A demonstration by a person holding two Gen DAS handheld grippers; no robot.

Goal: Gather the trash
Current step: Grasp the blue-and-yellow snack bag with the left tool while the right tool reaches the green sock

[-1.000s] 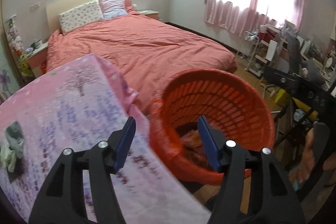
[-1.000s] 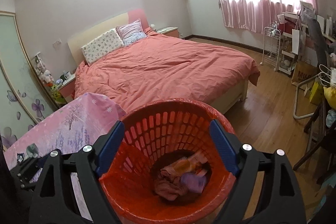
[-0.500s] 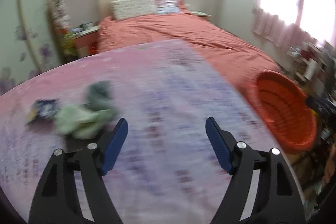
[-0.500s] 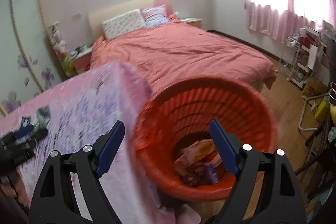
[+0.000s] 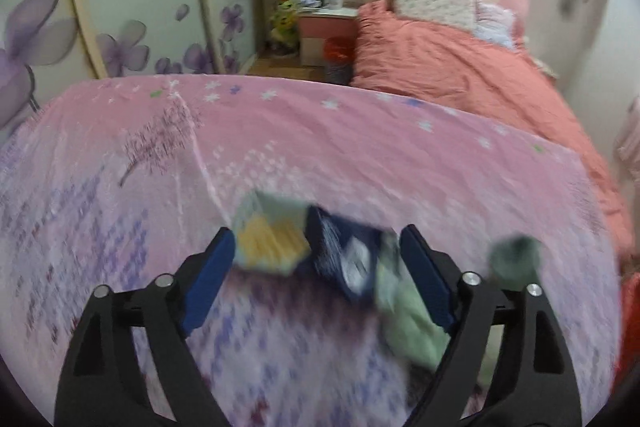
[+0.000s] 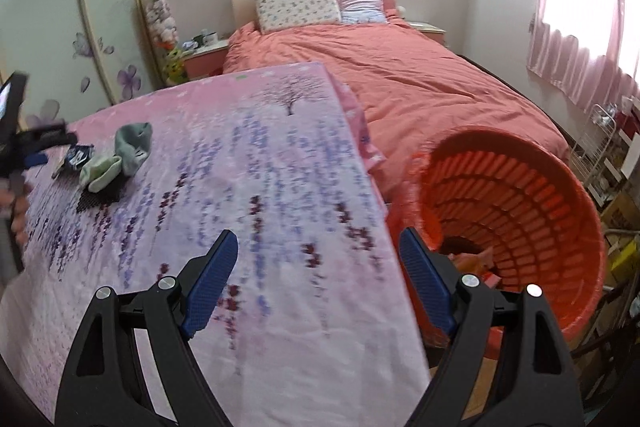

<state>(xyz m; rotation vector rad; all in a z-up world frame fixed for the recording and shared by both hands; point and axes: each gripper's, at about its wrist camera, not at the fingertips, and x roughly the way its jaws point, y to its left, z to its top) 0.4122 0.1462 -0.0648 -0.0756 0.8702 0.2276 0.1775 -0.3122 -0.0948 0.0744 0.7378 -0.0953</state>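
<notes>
My left gripper (image 5: 316, 259) hangs over a small heap of trash on the pink flowered tablecloth (image 5: 320, 147); its jaws are opening. Between the blue pads lie a pale wrapper with yellow print (image 5: 272, 239) and a dark blue wrapper (image 5: 348, 255), blurred, with no pad pressing on them. A light green sock (image 5: 412, 323) and a grey-green sock (image 5: 516, 259) lie at the right. In the right wrist view the same heap (image 6: 116, 155) sits far left, with the left gripper (image 6: 36, 147) over it. My right gripper (image 6: 318, 267) is open and empty above the table's right edge, beside the orange basket (image 6: 552, 211).
The orange basket holds wrappers (image 6: 480, 263) at its bottom and stands on the floor right of the table. A bed with a salmon cover (image 6: 400, 67) lies behind. Wardrobe doors with purple flowers (image 5: 120, 7) and a nightstand (image 5: 326, 27) stand at the back.
My left gripper swung from the orange basket leftward across the table to the heap and spread its jaws wider. My right gripper drifted left from above the basket to the table edge.
</notes>
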